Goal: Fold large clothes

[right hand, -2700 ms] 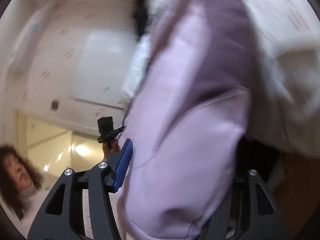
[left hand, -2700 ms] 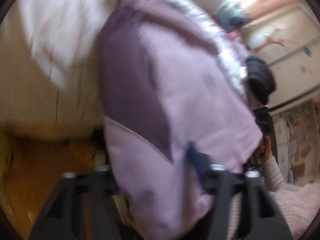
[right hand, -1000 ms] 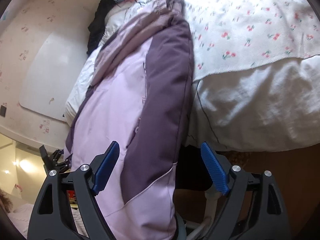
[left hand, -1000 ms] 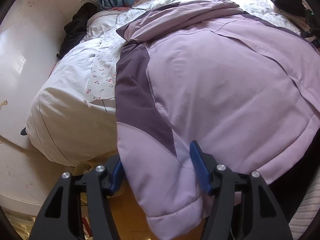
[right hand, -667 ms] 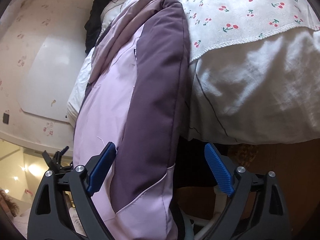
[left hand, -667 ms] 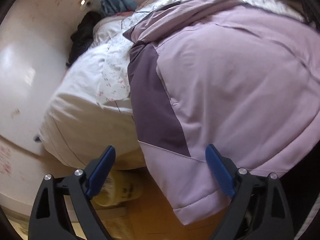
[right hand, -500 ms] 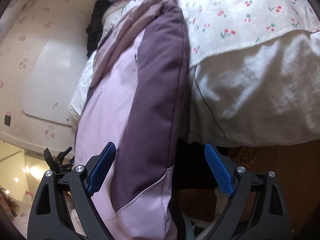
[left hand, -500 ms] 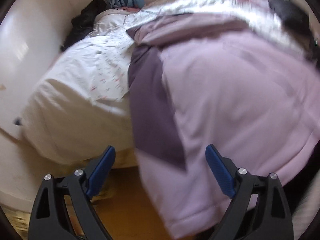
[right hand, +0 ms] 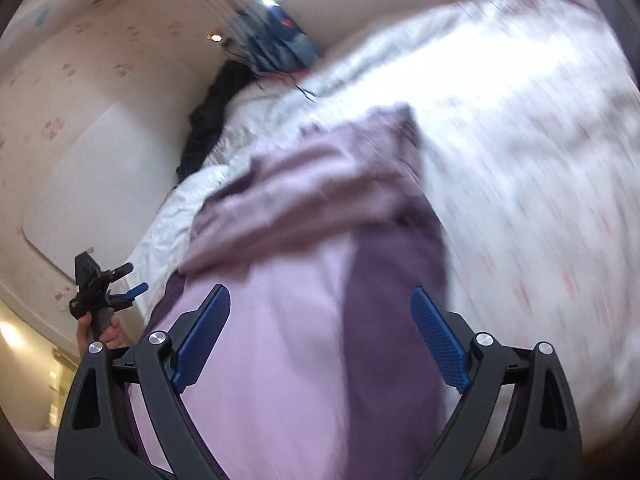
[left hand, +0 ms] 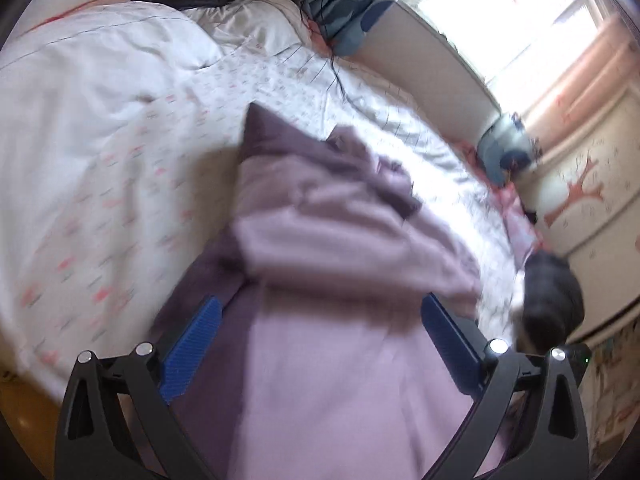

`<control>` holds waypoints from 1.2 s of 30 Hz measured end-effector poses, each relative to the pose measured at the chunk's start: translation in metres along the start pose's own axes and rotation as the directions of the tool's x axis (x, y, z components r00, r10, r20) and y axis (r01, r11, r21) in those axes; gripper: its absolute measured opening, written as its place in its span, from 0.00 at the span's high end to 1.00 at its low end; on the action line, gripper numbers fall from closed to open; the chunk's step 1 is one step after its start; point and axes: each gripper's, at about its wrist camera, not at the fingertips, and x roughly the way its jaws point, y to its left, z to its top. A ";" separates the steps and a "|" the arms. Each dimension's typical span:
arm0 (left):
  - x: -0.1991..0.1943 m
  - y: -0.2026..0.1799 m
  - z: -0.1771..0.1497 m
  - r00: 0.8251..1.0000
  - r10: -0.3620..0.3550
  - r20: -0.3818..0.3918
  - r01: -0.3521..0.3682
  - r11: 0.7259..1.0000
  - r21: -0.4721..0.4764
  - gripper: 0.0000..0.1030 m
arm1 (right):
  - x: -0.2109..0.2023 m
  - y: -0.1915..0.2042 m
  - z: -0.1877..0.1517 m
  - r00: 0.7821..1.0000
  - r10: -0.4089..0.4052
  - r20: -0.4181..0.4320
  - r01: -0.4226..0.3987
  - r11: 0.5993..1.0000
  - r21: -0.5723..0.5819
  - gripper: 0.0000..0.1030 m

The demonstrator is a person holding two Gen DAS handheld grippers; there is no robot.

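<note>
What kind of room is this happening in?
Most likely a bedroom: a bed with a cherry-print cover, a pillow at its head, a curtained window and a lilac jacket spread on the bed.

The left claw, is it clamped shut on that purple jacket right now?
No, the left claw stands wide open, its blue pads apart above the purple jacket on the bed.

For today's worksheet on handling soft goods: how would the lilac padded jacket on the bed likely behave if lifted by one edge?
The lilac padded jacket would probably sag and drape, since it already lies in soft folds. Its puffy look suggests it is light for its bulk. The smooth shell may slip on the bedspread.
</note>
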 end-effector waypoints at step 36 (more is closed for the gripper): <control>0.059 0.086 0.008 0.953 0.191 -0.235 -0.197 0.980 -0.003 0.07 | 0.077 -0.071 0.010 0.927 -0.038 -0.372 0.079 0.992 0.095 0.10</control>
